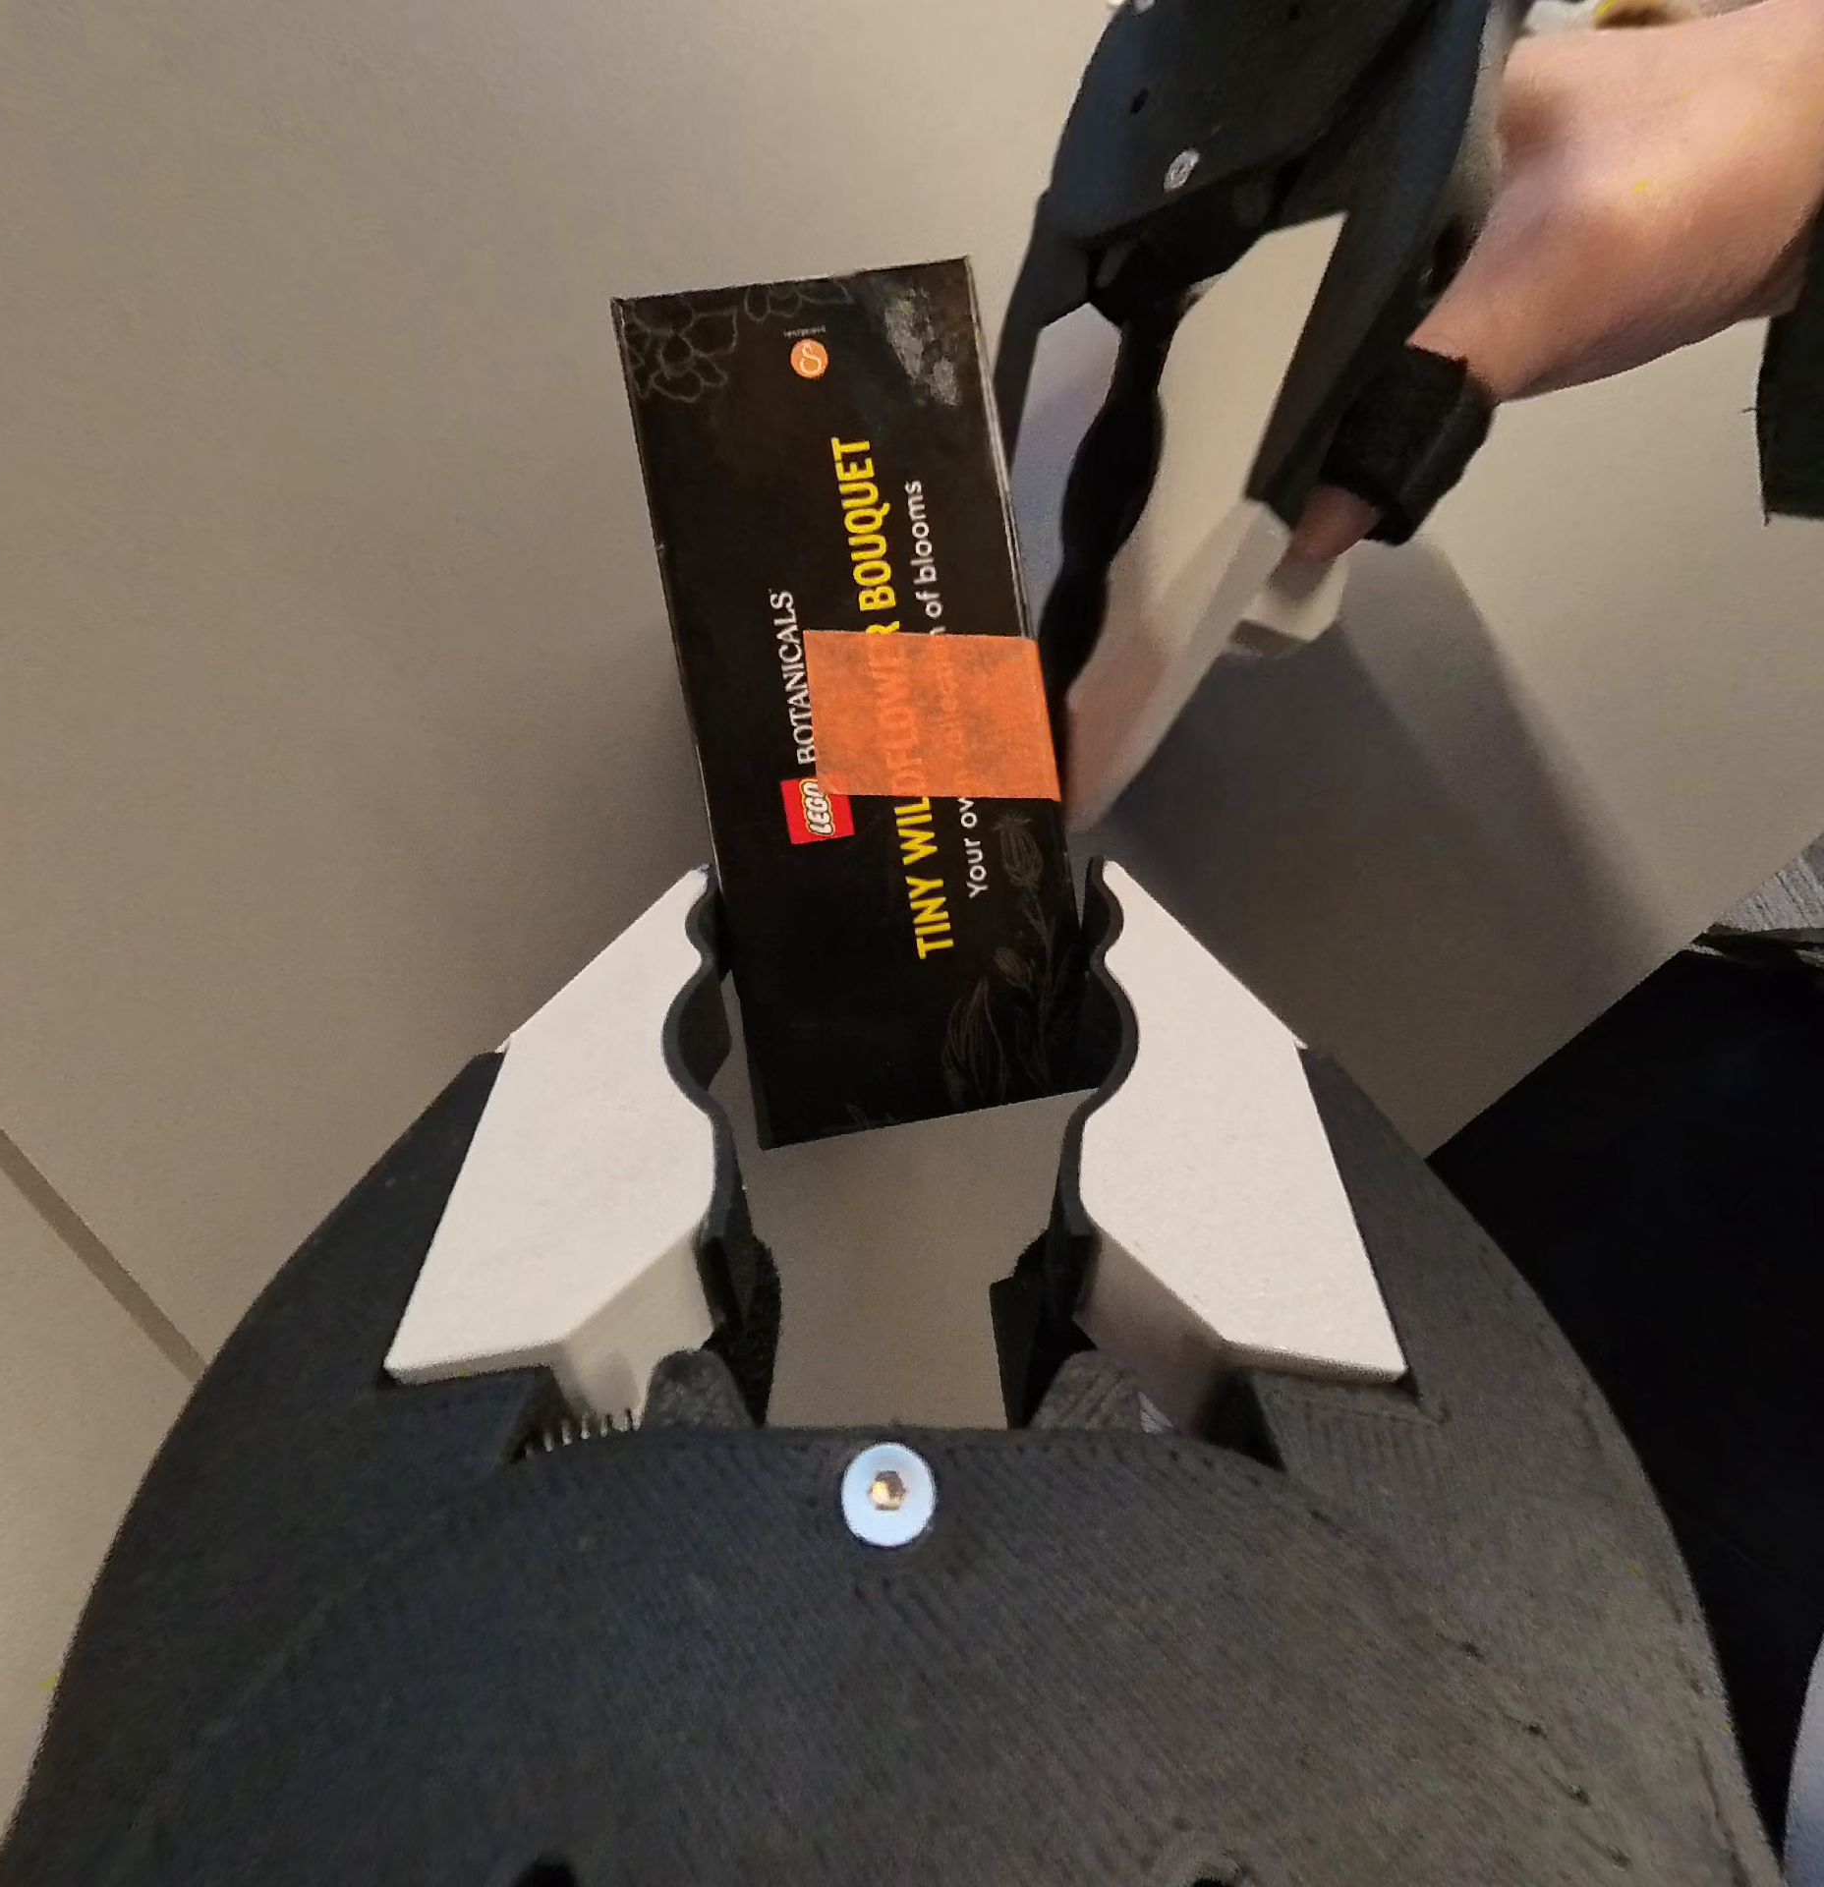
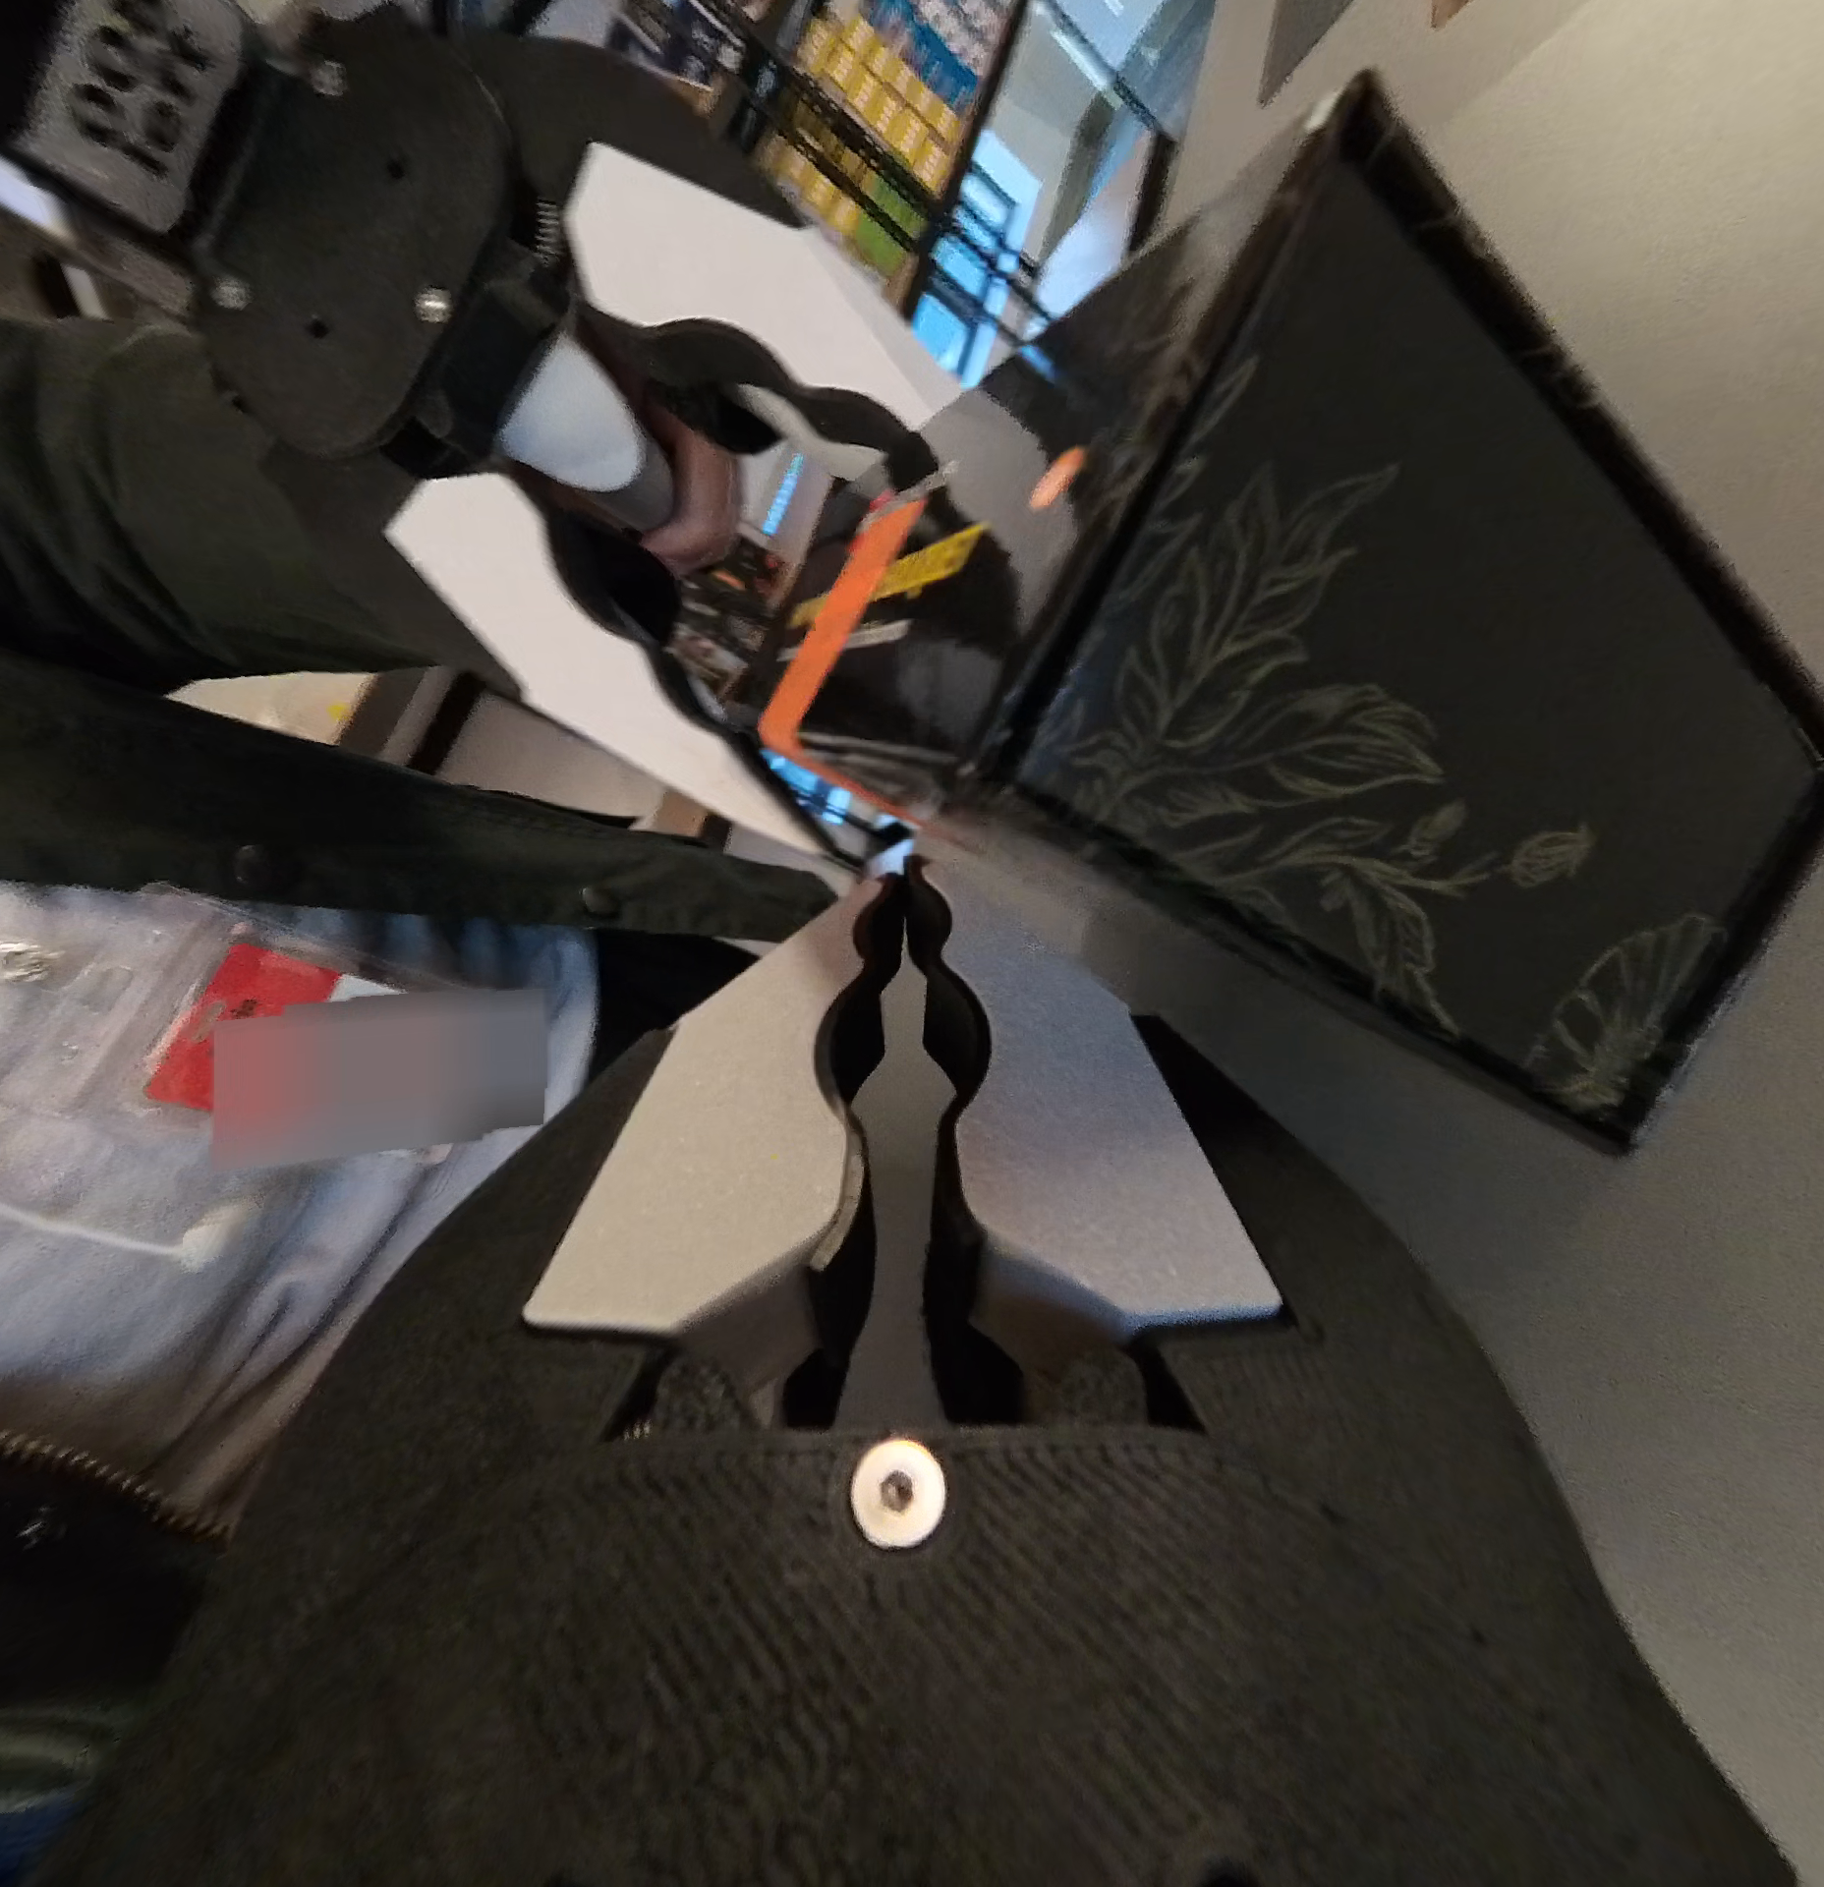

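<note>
A black cardboard box [image 1: 847, 572] with flower line art and an orange tape strip [image 1: 928, 715] across its face stands tilted on a pale table [image 1: 275, 511]. My left gripper [image 1: 903, 919] is shut on the box's lower end, one finger on each side. My right gripper [image 1: 1076, 807] comes in from the upper right, jaws together, with its tip at the right end of the tape. In the right wrist view my right gripper [image 2: 898, 878] is shut at the tape's [image 2: 836, 623] end on the box [image 2: 1398, 664] corner. The left gripper's white fingers [image 2: 540, 613] clamp the box there.
A person's hand [image 1: 1623, 225] with a black strap holds the right gripper. The table has a seam [image 1: 71, 1246] at the left and its edge at the right, with dark floor [image 1: 1653, 1174] beyond. A dark jacket sleeve [image 2: 275, 796] and distant shelves [image 2: 867, 82] show behind.
</note>
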